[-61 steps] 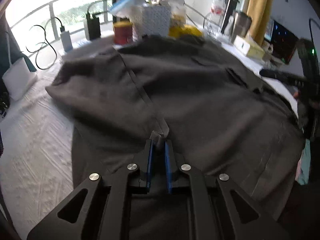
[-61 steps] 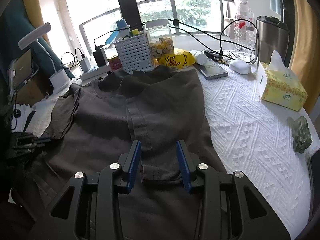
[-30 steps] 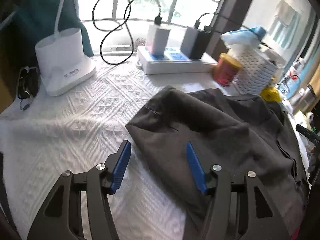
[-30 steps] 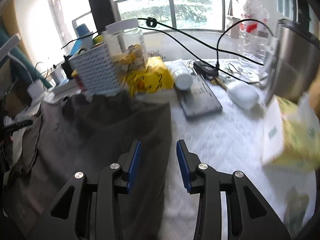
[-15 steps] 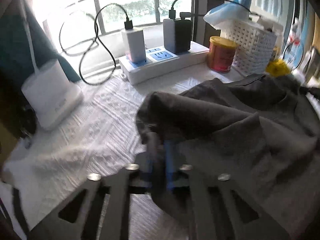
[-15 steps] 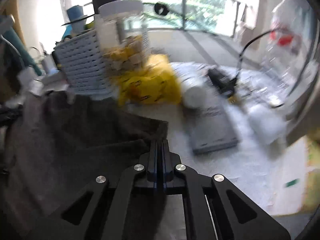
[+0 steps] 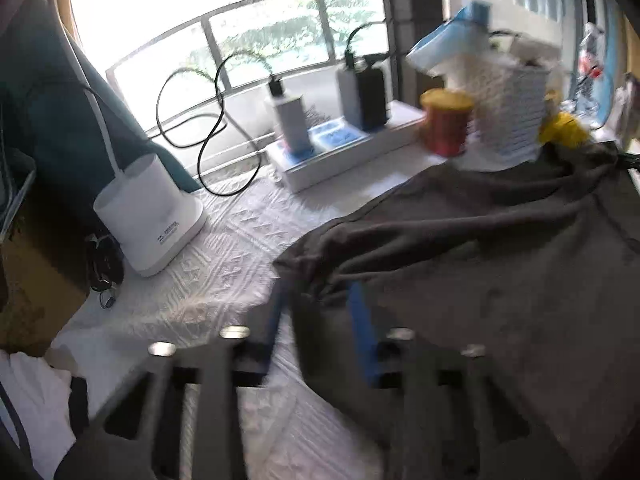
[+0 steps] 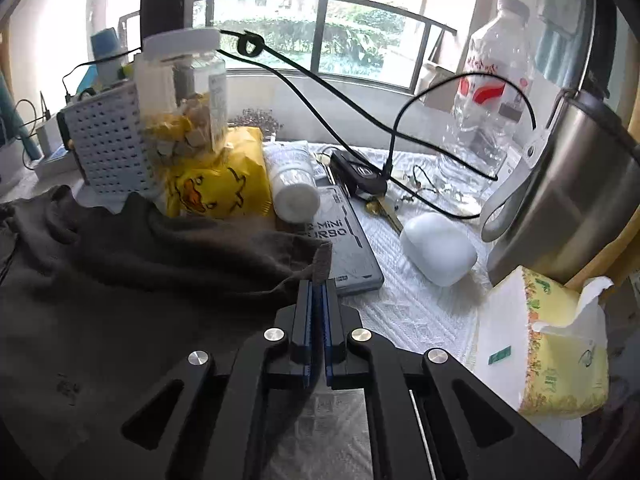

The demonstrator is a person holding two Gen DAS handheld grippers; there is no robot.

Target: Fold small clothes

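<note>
Two grippers work one dark grey garment [image 7: 500,264] that we see spread over the white textured cloth [image 7: 224,264] covering the desk. The right gripper [image 8: 316,292] has its blue pads pressed together on a corner of the fabric, with a small tab of hem standing up just past the fingertips; that corner sits near the far edge of the desk, beside a grey box [image 8: 352,252] and just in front of a yellow duck-print bag [image 8: 216,188]. The left gripper [image 7: 320,304] is blurred, its jaws opening, and a bunched corner of the garment lies between the two blue pads [image 7: 362,332] (we cannot tell whether either pad touches the cloth). That corner rests toward the left side of the desk, with a white lamp base [image 7: 148,216] near the left edge and a white power strip [image 7: 344,152] along the far edge. A red tin [image 7: 446,124] and a white perforated basket [image 7: 508,116] stand at the far edge, touching the garment's upper border
</note>
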